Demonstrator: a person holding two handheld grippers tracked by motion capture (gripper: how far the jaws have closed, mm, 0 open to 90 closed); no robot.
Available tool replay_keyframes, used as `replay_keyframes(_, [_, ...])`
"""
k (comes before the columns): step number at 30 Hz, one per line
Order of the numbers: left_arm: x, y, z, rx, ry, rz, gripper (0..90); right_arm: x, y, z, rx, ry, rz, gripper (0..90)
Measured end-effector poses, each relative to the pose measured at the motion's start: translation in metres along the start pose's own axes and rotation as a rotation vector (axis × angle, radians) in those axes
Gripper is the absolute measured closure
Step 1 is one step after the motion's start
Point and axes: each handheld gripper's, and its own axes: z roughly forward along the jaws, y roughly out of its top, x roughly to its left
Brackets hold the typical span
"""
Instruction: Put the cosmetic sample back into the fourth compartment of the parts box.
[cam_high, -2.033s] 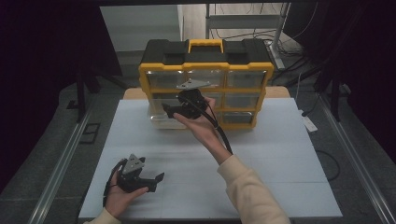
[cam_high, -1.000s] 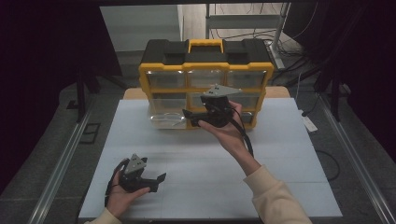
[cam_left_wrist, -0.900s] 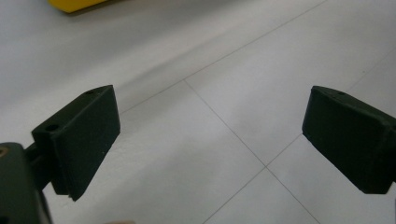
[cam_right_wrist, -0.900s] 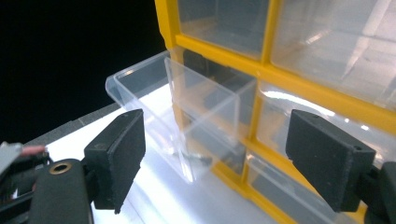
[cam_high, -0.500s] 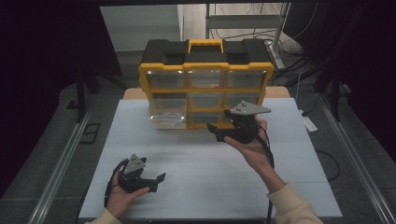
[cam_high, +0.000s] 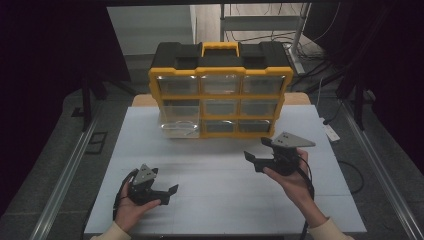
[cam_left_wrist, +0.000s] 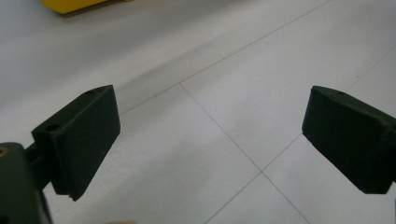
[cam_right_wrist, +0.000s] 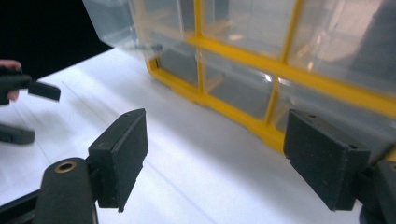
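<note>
A yellow and black organizer (cam_high: 220, 85) with clear drawers stands at the back of the white table (cam_high: 220, 205). Its bottom-left drawer (cam_high: 179, 127) is pulled partly out. My right gripper (cam_high: 256, 150) hangs low in front of the organizer's right side, jaws pointing left. Its jaws have just been closing a little, but it is open with nothing between them. In the right gripper view, the right gripper (cam_right_wrist: 215, 158) faces the lower drawers (cam_right_wrist: 233, 93). My left gripper (cam_high: 165, 184) rests near the front left, open and empty. In its own view the left gripper (cam_left_wrist: 210, 140) stands over bare table.
Metal rails (cam_high: 65, 175) run along both sides of the table. A white power strip (cam_high: 330, 132) lies off the right edge, and a wire rack (cam_high: 260, 22) with cables stands behind. The left gripper (cam_right_wrist: 28, 88) shows at the far left of the right gripper view.
My right gripper has moved from the organizer's front rightward and down toward the table. The left gripper has stayed still, and the bottom-left drawer remains pulled out.
</note>
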Motion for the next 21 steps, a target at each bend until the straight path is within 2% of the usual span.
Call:
replay_keyframes(7, [0.001, 0.000, -0.001, -0.003, 0.003, -0.001, 5.1, -0.013, -0.044, -0.023, 0.020, -0.040, 0.043, 23.3])
replay_keyframes(12, [0.002, 0.000, -0.002, -0.007, 0.003, 0.002, 5.1, -0.024, -0.067, -0.037, 0.025, -0.060, 0.087, 23.2])
replay_keyframes(15, [0.003, 0.000, -0.003, -0.013, 0.005, 0.002, 5.1, -0.028, -0.081, -0.044, 0.048, -0.072, 0.091, 22.9])
replay_keyframes(21, [0.005, 0.000, -0.004, -0.019, 0.005, 0.001, 5.1, -0.034, -0.097, -0.051, 0.069, -0.089, 0.104, 22.6])
